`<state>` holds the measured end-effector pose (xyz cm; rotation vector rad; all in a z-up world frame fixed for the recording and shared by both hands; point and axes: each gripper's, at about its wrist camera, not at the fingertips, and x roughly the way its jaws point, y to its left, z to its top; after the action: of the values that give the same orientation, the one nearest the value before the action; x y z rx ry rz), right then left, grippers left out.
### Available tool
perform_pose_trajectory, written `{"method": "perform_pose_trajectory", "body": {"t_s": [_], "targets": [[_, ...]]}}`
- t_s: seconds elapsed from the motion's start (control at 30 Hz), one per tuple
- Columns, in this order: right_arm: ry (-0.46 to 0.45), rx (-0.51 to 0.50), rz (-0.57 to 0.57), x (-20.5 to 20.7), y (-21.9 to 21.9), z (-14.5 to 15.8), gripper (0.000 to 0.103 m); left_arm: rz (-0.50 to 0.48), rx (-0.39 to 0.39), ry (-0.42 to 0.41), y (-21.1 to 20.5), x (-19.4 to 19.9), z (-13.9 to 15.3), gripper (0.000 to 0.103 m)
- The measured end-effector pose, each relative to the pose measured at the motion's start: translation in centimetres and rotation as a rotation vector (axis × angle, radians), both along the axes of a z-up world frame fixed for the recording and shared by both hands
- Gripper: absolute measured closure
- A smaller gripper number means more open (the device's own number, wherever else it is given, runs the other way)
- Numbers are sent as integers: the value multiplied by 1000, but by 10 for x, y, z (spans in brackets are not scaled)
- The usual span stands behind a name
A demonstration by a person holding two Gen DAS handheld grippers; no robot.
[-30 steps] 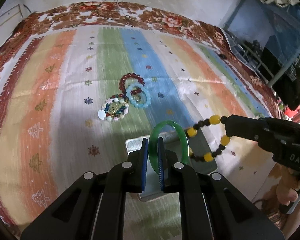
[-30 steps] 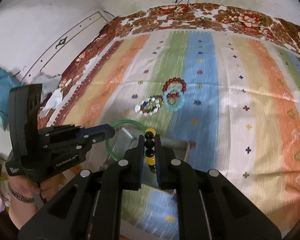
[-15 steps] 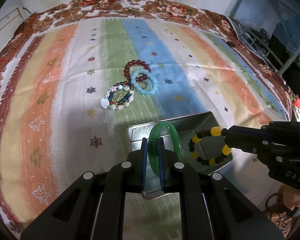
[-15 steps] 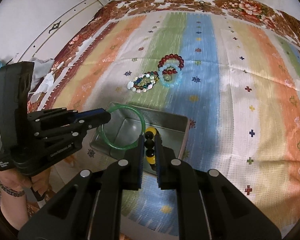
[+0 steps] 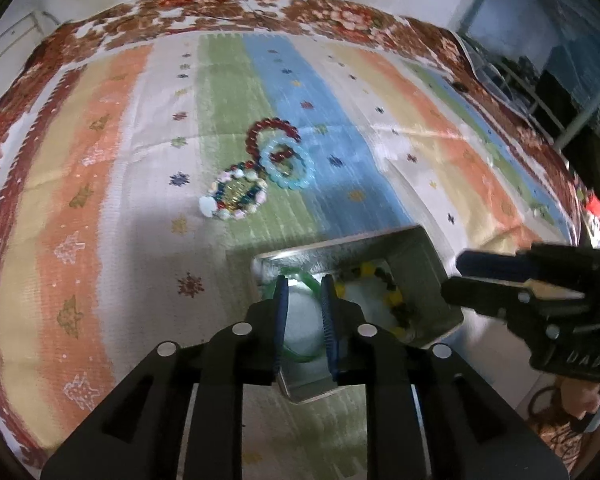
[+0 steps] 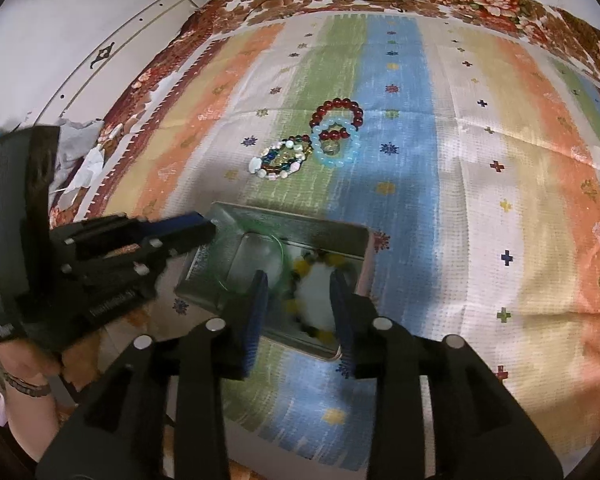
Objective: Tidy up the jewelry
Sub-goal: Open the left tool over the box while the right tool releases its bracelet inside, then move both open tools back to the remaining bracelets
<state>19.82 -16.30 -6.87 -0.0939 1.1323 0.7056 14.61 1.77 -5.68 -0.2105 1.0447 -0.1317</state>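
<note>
Both tools hang over a metal tin (image 5: 416,256) that sits at the near edge of a striped cloth (image 5: 112,184). The left tool (image 5: 303,292) has its fingers parted a little with nothing between them; the right tool (image 6: 300,280) is spread wide, likewise gripping nothing.

Inside the tin lie the green bangle (image 6: 276,240) and, beside it, the yellow-and-black bead bracelet (image 6: 300,266), both blurred. Farther up the cloth, well apart from the tin, rest a red bead bracelet (image 5: 274,126) overlapped by a pale blue one (image 5: 288,164), with a multicoloured one (image 5: 236,196) just beside them.

The right wrist view alone shows the person's left hand (image 6: 32,364) behind the left tool and a white panel beyond the cloth. The left wrist view alone shows blue shelving at the far right.

Half a second ago the left tool pinched the bangle and the right tool pinched the bead bracelet, both above the tin; now both pieces have been let go into it.
</note>
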Motion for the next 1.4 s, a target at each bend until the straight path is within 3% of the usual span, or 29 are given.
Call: {"method": "perform_pose_trajectory", "body": {"t_s": [0.27,0.9,1.13,1.4], "targets": [[-2,6,-50,16,-8,4,61,87,-26,-4,32,12,5,79],[22,-18,-72,61,3,0,57,97,77,71,56,53,-8,76],[31,-61,-70,95,23,-11,55,100,116,140,66,81,-28,76],[104,-71,-83,133,38,-31,55,107,139,217,77,108,-52,76]]}}
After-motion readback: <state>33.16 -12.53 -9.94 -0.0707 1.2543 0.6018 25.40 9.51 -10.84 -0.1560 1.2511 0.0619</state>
